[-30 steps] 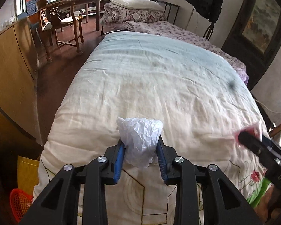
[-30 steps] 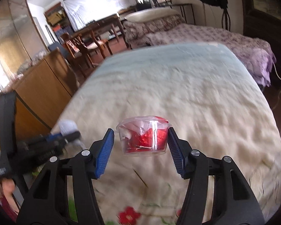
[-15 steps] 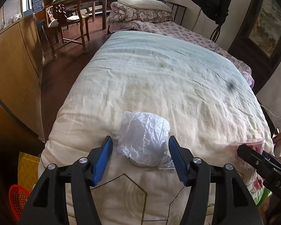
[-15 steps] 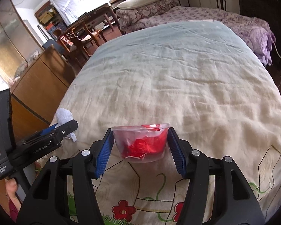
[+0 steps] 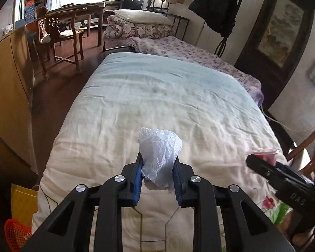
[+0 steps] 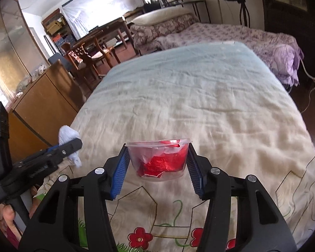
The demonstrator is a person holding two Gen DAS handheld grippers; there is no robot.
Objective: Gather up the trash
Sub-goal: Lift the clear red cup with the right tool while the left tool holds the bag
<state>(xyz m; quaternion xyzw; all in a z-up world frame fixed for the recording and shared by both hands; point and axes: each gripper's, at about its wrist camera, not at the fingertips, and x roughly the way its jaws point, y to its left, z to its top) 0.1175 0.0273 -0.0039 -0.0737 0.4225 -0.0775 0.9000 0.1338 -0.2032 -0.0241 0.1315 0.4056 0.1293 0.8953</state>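
Half a second after straddling it with fingers spread, the left gripper (image 5: 157,180) has closed on the crumpled white plastic bag (image 5: 160,157) and lifted it off the bed (image 5: 157,96); its blue pads pinch the wad low down, and most of it bulges above them. Beside it, the right gripper (image 6: 157,166) clamps a clear plastic cup (image 6: 158,159) stuffed with red foil and white scraps, held just above the foot of the bed, where the quilt shows printed flowers. Likely risks: the bag, being light and slick, may slide out of its low pinch on a quick swing, and the thin cup may buckle or tip its scraps if squeezed or tilted. Beyond both loads the bed lies bare to its far edge. Left of the bed a strip of dark floor runs past a wooden cabinet (image 5: 8,79), with a red basket (image 5: 15,234) and yellow bag (image 5: 24,203) at the near corner. Farther off stand a wooden chair (image 5: 61,35) and a second, floral-covered bed (image 5: 184,48).
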